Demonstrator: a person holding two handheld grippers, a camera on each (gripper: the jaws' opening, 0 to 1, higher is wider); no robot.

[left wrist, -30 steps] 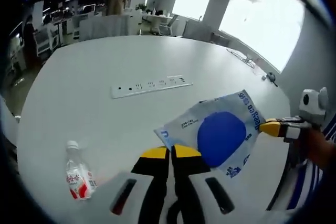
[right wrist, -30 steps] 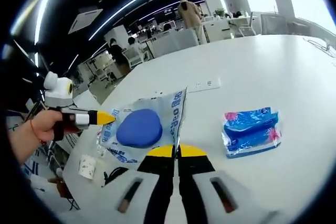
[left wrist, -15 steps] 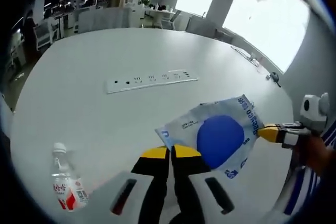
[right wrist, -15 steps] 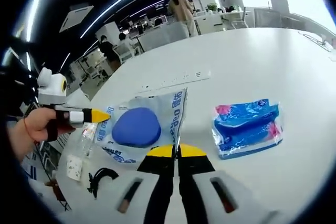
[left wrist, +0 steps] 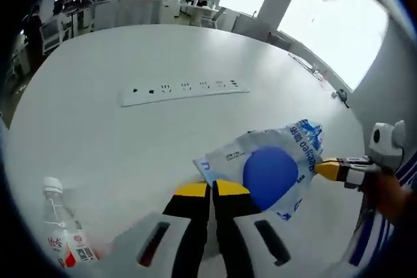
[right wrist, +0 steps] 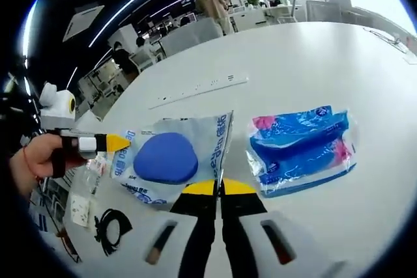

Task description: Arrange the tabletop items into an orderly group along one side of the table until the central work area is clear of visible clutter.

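Observation:
A clear printed bag with a round blue pad inside point(left wrist: 270, 170) hangs stretched between both grippers above the white table point(left wrist: 117, 135). My left gripper point(left wrist: 210, 188) is shut on the bag's near corner. The right gripper point(left wrist: 324, 168), held by a hand, comes in from the right and is shut on the bag's far edge. In the right gripper view, the same bag point(right wrist: 166, 157) lies ahead of my right gripper point(right wrist: 218, 187), which pinches its edge. The left gripper point(right wrist: 124, 142) grips the bag from the left.
A blue and pink plastic packet point(right wrist: 303, 148) lies on the table just right of the bag. A white power strip point(left wrist: 186, 89) runs across the table's middle. A water bottle point(left wrist: 62, 242) lies at the near left, and a coiled black cable point(right wrist: 107, 226) near the edge.
Both grippers have carried the bag along together, still shut on it. The blue and pink packet now looks closer to the bag, and the bottle has slid toward the left view's edge.

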